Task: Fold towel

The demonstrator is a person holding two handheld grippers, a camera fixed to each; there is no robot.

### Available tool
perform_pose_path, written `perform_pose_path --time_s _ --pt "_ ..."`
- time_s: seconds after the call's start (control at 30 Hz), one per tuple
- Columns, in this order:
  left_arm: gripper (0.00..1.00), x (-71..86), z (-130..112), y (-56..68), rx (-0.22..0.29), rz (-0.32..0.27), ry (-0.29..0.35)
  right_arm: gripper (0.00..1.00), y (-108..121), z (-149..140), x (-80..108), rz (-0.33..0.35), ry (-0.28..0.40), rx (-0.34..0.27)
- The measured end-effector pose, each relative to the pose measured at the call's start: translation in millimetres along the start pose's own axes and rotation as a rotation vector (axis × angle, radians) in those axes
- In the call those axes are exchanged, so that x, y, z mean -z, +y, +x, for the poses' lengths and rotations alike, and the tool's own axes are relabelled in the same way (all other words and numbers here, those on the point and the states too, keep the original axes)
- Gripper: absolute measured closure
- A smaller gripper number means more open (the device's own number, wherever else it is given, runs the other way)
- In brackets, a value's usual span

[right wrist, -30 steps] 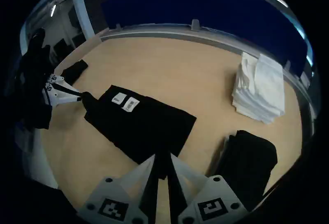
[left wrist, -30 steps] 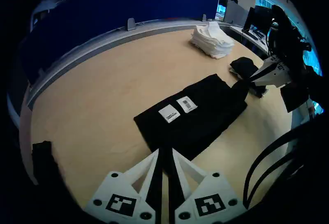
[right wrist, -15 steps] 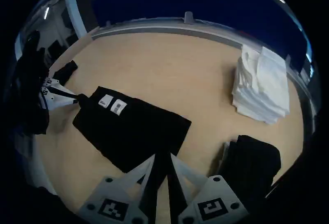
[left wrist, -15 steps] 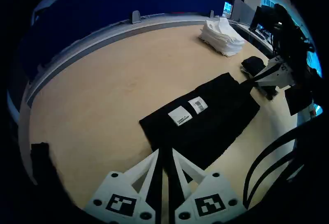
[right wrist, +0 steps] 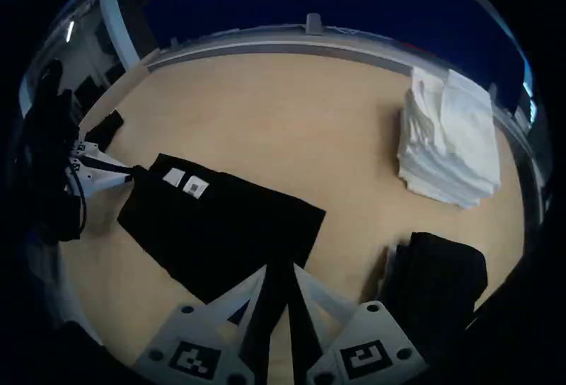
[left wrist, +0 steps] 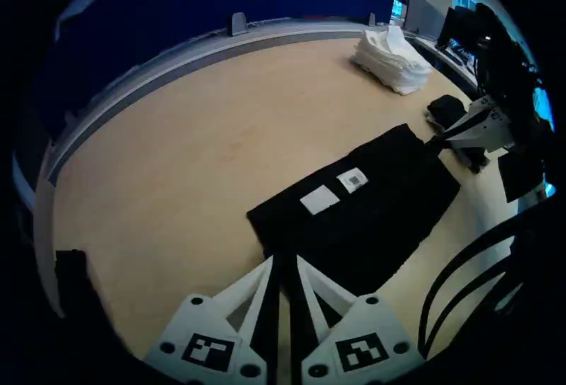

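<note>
We clench the left gripper (left wrist: 284,263) on one end of the towel (left wrist: 382,201), the right gripper (right wrist: 279,270) on the opposite end; a white stack (left wrist: 393,59) lies beyond the towel.

White folded stack (right wrist: 446,141), dark pile (right wrist: 439,279), wooden table (right wrist: 297,123)

1. The black towel (left wrist: 368,208) now lies longer and flatter on the bench (left wrist: 212,137) than one second ago, because its two ends were drawn apart.
2. In the right gripper view, the left claw (right wrist: 131,171) has moved farther from the stack of white towels (right wrist: 446,137), together with the towel corner it pinches.
3. The two white labels (right wrist: 182,181) on the towel went the same way, away from the stack, and now look smaller.
4. In the left gripper view, the right claw (left wrist: 433,143), on the stack's side of the towel, now stands a little farther from the camera, and the towel's end followed it.
</note>
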State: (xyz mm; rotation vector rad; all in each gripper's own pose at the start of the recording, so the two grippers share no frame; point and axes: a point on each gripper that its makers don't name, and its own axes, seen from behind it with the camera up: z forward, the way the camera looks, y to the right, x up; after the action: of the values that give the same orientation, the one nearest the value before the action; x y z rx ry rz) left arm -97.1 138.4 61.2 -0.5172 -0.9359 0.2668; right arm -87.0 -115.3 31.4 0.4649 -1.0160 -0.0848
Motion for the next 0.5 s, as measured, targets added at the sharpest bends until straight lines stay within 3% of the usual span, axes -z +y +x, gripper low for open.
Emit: perform_pose_path --time_s 0.17,0.3,0.37,0.5 --pt "0.91 -1.9 2.1 -1.1 0.013 0.001 0.000 0.87 2.7 2.2 -2.7 -0.007 0.003 -0.010" --pt "0.80 -2.3 2.5 -2.7 0.005 0.013 0.001 0.77 6.1 0.3 -3.3 -0.025 0.003 0.000" --pt "0.63 -1.8 3.2 -4.7 -0.003 0.023 0.003 0.69 8.8 -0.6 -3.7 -0.041 0.004 0.009" --pt "0.43 -1.3 4.3 -8.6 -0.010 0.037 0.008 0.55 12.1 -2.3 -4.9 -0.061 0.002 0.024"
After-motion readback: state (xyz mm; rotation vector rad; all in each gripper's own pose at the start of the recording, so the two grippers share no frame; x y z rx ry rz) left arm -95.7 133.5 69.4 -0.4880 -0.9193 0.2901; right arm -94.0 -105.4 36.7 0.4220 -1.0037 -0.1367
